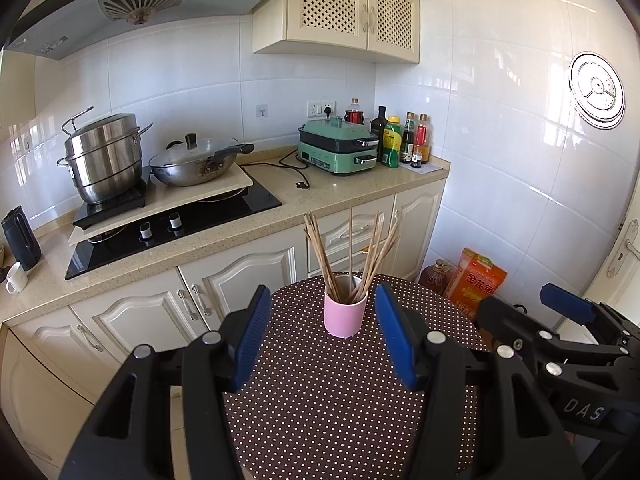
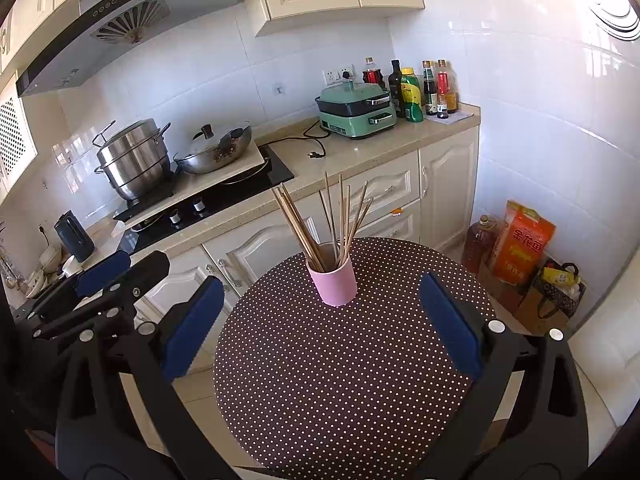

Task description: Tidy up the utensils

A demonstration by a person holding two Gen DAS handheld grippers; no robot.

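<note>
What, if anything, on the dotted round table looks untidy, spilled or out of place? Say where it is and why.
Nothing is spilled or damaged. The pink cup stands upright on the dotted table, all the chopsticks inside it. They only splay apart, leaning to different sides rather than bunched. Both grippers, left and right, are open and empty.

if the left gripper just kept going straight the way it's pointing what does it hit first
Most likely the pink cup of chopsticks on the dotted table. It stands just ahead, centred between the open jaws of the left gripper, with nothing in between. How far ahead is hard to judge through the fisheye.
</note>
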